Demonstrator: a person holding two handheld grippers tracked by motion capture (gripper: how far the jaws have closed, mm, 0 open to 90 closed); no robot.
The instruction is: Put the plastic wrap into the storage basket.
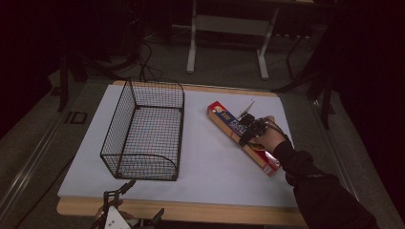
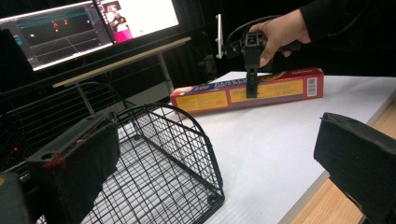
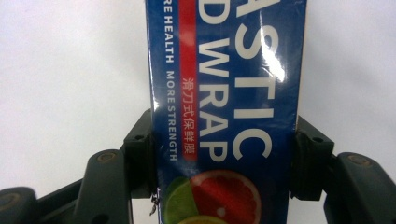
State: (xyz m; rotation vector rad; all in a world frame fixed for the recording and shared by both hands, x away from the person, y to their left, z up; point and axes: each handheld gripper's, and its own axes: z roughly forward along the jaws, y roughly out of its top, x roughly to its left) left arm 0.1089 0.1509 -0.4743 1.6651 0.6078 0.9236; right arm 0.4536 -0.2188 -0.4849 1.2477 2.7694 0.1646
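Observation:
A long plastic wrap box (image 1: 223,116), blue on top with red and yellow sides, lies slantwise on the white mat at the right. My right gripper (image 1: 244,138) comes down on its middle from above, held by a hand. In the right gripper view the box (image 3: 224,84) sits between the two pads, which press on its long edges. The left gripper view shows that box (image 2: 205,97) and the right gripper (image 2: 252,88) from the side. My left gripper (image 2: 215,163) hovers by the table's front edge (image 1: 119,193) with its jaws wide apart and nothing between them.
A black wire basket (image 1: 122,125) stands on the left half of the mat, close in front of the left gripper (image 2: 177,154). The white mat (image 1: 210,167) covers a wooden table (image 1: 200,213). Monitors (image 2: 88,25) and a desk frame (image 1: 229,28) stand beyond the far edge.

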